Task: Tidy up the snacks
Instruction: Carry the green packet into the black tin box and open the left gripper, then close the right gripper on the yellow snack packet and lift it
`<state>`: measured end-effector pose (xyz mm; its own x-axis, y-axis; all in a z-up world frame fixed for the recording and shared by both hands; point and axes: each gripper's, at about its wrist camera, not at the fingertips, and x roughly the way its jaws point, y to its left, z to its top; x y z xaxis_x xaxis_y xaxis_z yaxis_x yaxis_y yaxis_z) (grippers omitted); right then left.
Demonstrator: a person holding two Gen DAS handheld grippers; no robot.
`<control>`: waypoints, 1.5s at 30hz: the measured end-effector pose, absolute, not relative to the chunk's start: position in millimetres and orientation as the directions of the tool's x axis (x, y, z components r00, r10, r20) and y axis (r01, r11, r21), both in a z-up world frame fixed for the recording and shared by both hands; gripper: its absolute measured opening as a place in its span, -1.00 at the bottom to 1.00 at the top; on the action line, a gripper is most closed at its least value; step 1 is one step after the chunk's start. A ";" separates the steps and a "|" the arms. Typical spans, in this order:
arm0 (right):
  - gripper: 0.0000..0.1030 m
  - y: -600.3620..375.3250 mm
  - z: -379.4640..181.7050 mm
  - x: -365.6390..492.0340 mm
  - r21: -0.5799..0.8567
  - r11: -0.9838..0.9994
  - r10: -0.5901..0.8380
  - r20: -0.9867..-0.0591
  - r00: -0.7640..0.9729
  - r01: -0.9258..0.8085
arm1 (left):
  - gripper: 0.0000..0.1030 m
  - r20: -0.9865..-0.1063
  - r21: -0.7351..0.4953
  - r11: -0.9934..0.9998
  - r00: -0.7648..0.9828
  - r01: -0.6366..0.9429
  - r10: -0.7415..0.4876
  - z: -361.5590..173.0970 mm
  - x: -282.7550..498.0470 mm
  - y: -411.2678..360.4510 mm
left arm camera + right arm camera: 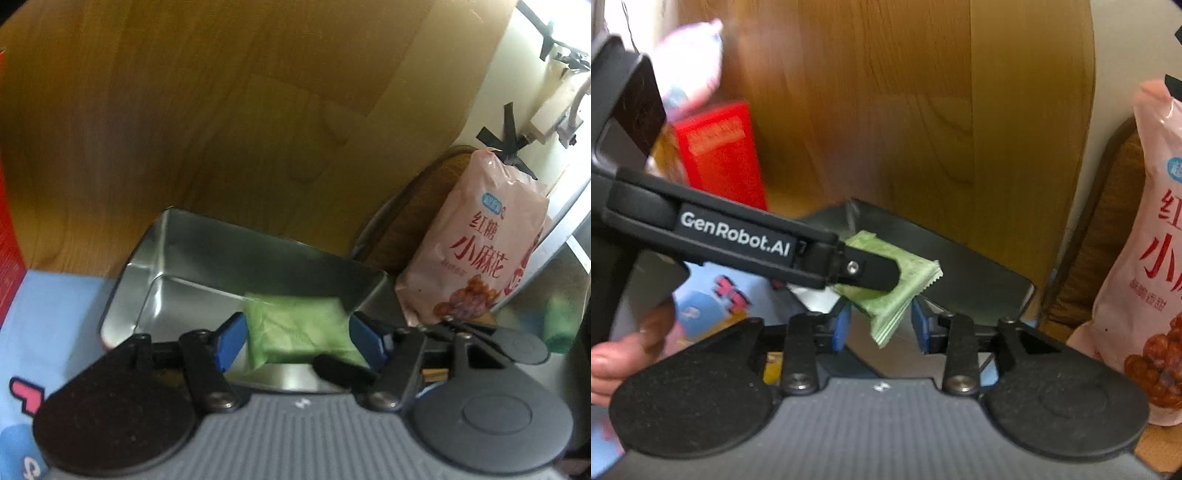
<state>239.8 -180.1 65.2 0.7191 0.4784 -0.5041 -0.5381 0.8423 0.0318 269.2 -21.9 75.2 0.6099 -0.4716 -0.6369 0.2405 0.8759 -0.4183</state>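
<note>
- The left gripper point(297, 338) stands part-open, its blue pads point(231, 341) on either side of a green snack packet point(295, 332). In the left wrist view the pads sit right at the packet's side edges. Whether they press it or only frame it cannot be told through the blur.
- In the right wrist view the left gripper's black finger point(871, 271) lies across the top of the green snack packet point(905, 280), so the packet seems caught by that gripper.
- The right gripper point(881, 325) is also part-open. Its blue pads point(840, 328) stand clear of the packet's crimped lower corner, which hangs between them without touching.
- The packet sits over the near right corner of an open metal tin point(155, 266). The rest of the tin's floor is bare, toward its far and left walls.
- The tin rests on a light blue printed surface point(48, 306), with a wooden panel point(221, 110) rising close behind its far wall.
- A pink bag of brown-sugar twists point(480, 240) stands upright just beside the tin's right end, leaving little room on that side.
- A red box point(720, 155) stands upright near the tin's far left side, against the wooden panel.
- A person's fingers point(613, 365) show at the left edge of the right wrist view, below the left gripper's body.
</note>
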 end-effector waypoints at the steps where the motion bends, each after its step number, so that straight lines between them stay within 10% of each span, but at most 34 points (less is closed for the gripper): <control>1: -0.12 -182.4 65.8 237.0 0.040 0.845 0.479 -0.499 0.722 -0.533 | 0.19 -0.620 -0.424 0.872 0.623 0.246 -0.477 80.1 261.2 -14.4; 11: -0.16 -205.4 59.6 156.5 0.416 0.708 0.706 -0.421 0.570 -0.570 | 0.22 -0.345 -0.543 0.827 0.861 0.143 -0.374 70.7 80.2 106.8; 18: -0.17 -164.1 35.9 160.1 0.432 0.736 0.677 -0.472 0.565 -0.521 | 0.21 -0.356 -0.659 0.752 0.864 0.038 -0.356 19.2 74.0 146.6; 20: -0.65 -157.1 32.3 162.3 0.427 0.740 0.672 -0.510 0.537 -0.520 | 0.21 -0.365 -0.680 0.733 0.852 0.032 -0.376 12.2 76.4 152.6; 23: -0.77 -154.0 34.0 141.3 0.405 0.734 0.677 -0.489 0.550 -0.545 | 0.21 -0.358 -0.679 0.733 0.848 0.051 -0.390 12.8 71.4 155.0; 45: -0.54 -211.5 25.7 60.6 0.511 0.711 0.688 -0.363 0.629 -0.483 | 0.23 -0.356 -0.674 0.733 0.827 0.097 -0.436 14.3 72.7 141.3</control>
<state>60.6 -211.5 25.7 0.6287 0.6878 -0.3630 -0.4826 0.7110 0.5114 72.7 141.3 14.3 0.8266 -0.4363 -0.3555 0.0969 0.7326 -0.6737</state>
